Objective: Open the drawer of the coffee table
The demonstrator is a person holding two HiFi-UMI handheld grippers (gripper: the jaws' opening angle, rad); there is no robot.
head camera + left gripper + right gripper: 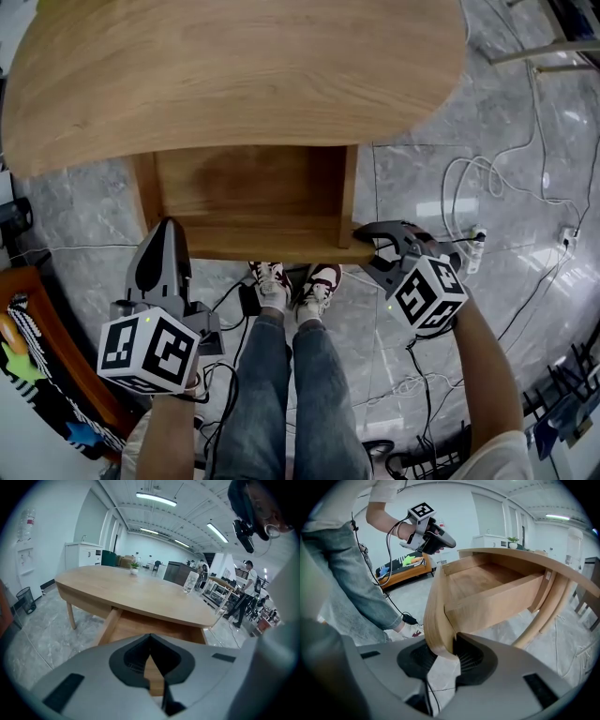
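Gripping drawer (246,190) corner, right gripper (373,246) outstretched.

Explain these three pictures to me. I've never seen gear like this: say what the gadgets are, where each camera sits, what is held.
No robot here: a person stands at a wooden coffee table, holding a two-jaw gripper in each hand. One picture looks down from a head camera; the other two ride on the grippers, looking along their jaws. The drawer is pulled out, its visible inside bare. The right gripper is clamped on the end of the drawer front. The left gripper is shut, holding nothing.
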